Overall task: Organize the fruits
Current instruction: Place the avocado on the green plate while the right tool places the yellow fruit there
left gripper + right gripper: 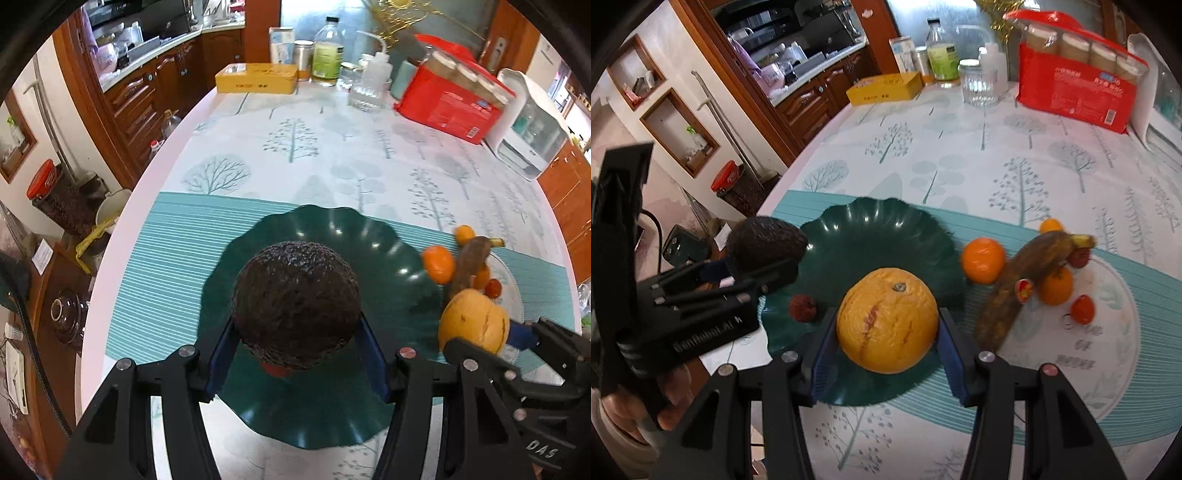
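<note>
My left gripper [297, 350] is shut on a dark, bumpy avocado [295, 295] above the green scalloped plate [332, 229]. In the right wrist view my right gripper [886, 343] is shut on a large yellow-orange citrus fruit [886, 317], held over the near part of that plate [879, 229]. The left gripper [757, 269] with the avocado [764, 236] hangs at the plate's left rim. A small dark red fruit [801, 308] lies on the plate. To the right sit a tangerine [982, 260], a browned banana [1015, 288] and several small orange and red fruits.
The banana group lies on a pale round plate [1115, 317] over a teal mat. At the far end of the table stand a yellow box [884, 88], bottles [942, 51], a glass jar [979, 83] and a red package [1075, 85]. The table's edge [122, 229] curves along the left.
</note>
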